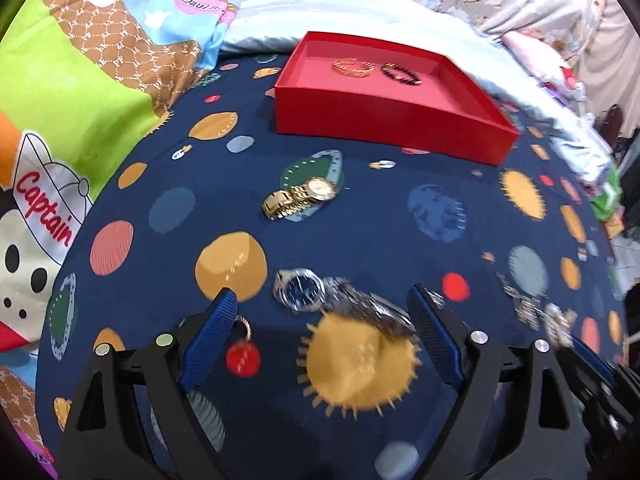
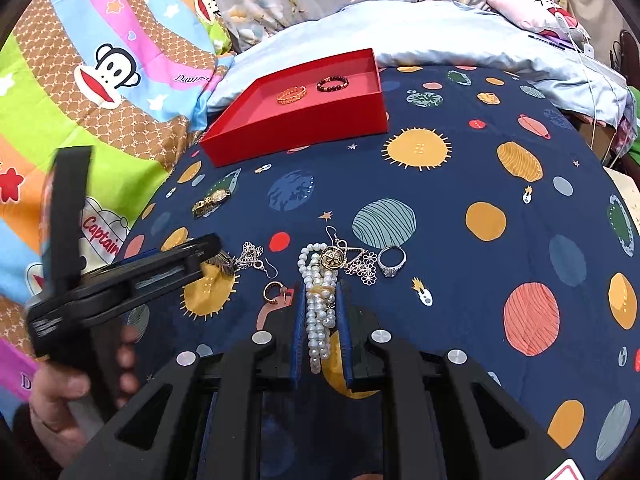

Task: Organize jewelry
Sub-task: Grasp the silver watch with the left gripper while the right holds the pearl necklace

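A red tray (image 1: 384,116) at the back of the bed holds a gold bracelet (image 1: 353,67) and a dark bead bracelet (image 1: 401,73); it also shows in the right wrist view (image 2: 296,124). My left gripper (image 1: 322,306) is open around a silver watch (image 1: 316,292) with a blue dial. A gold watch (image 1: 300,198) lies farther on. My right gripper (image 2: 320,284) is shut on a pearl bracelet (image 2: 318,312). Just beyond it lie a gold round pendant (image 2: 334,258), silver earrings (image 2: 252,258), a hoop earring (image 2: 274,292) and a silver ring (image 2: 392,260).
The navy planet-print sheet (image 2: 460,208) covers the bed. A cartoon monkey blanket (image 1: 72,92) lies on the left, a pale blue pillow (image 2: 460,36) behind the tray. A small gold ring (image 1: 244,326) lies by my left finger. My left gripper and hand show in the right view (image 2: 120,280).
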A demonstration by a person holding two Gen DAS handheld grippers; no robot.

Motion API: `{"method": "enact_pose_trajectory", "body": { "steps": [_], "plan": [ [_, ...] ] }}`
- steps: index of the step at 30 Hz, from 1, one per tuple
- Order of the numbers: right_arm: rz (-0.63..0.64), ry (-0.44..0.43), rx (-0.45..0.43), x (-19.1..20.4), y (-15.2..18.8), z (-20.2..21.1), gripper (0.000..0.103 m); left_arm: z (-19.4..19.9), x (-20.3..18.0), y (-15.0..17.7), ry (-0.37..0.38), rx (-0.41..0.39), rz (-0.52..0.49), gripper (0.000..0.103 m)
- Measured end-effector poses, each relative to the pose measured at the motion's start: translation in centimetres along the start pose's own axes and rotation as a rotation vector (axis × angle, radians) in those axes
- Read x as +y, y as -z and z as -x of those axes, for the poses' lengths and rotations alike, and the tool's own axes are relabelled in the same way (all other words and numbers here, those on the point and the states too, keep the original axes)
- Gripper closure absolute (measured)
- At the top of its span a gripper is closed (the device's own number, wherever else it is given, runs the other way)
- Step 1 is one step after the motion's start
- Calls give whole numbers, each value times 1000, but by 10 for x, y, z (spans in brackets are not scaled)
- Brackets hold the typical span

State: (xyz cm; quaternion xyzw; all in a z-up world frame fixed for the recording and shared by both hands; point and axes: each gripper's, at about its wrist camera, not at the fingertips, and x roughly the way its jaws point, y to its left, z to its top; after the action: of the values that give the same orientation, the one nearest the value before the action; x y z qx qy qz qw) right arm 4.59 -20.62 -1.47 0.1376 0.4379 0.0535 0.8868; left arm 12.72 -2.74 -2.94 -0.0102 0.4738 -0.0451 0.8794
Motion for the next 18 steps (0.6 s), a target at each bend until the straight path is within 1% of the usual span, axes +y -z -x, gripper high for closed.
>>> {"method": "enact_pose_trajectory", "body": {
  "steps": [3,5,9,10,14,15,17,18],
  "plan": [
    [-6,-5,4,-1,1,-1,89,-12,2,1,-40,17,0,18],
    [-11,-9,7,-3,1,-2,89,-13,3,3,-66,15,-22,18],
    [-14,-16,7,-3,1,-1,89,-6,18,11,-47,24,-41,18],
    [-13,-18,7,-3,1,-1,89,-4,21,13,-43,25,-43,19],
    [-8,-25,10,2,1,-2,89,1,27,16,-10,18,-59,33],
    [-6,-25,11,3,1,-2,89,2,28,15,9,14,-56,35],
    [-1,-27,12,6,1,-3,89,2,28,12,42,9,-57,45],
    [0,-28,12,7,1,-3,89,2,26,11,58,9,-58,48]
  ]
}}
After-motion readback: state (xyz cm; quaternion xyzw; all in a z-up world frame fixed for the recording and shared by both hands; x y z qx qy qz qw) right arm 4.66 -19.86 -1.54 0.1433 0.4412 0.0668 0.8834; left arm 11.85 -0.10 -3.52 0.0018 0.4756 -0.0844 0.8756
